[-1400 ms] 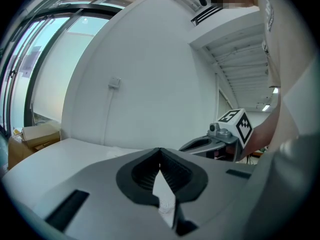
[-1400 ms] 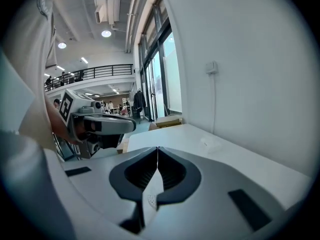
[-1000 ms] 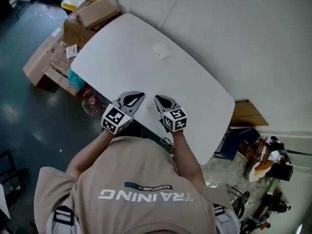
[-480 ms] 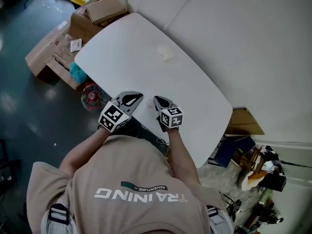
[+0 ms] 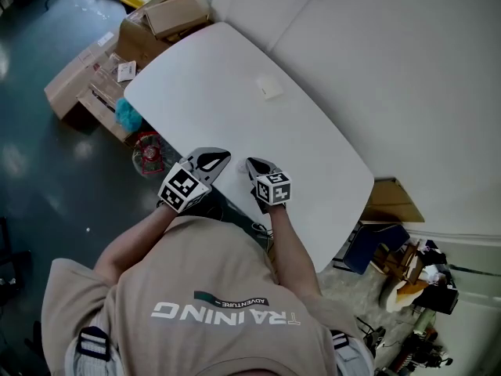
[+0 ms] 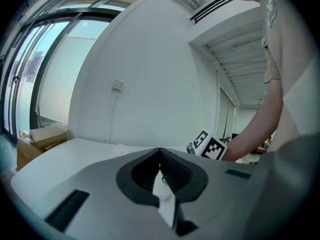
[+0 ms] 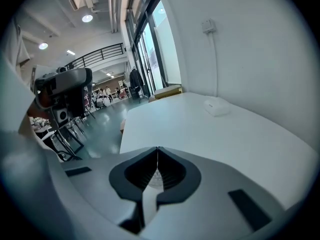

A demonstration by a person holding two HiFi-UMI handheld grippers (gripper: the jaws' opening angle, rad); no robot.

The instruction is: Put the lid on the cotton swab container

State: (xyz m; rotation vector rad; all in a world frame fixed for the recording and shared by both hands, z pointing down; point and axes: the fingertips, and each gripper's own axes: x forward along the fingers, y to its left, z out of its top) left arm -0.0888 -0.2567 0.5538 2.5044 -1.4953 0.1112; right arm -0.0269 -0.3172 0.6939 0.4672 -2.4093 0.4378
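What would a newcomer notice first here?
The white table dominates, with one small white box toward its far side. At the near edge, the left claw and right claw are both shut, tips angled toward each other. Cardboard boxes crowd the floor at its left end.

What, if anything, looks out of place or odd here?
Nothing is spilled or damaged. A small white object lies far across the table, away from the shut left hand-held gripper and right hand-held gripper; cardboard boxes clutter the floor.
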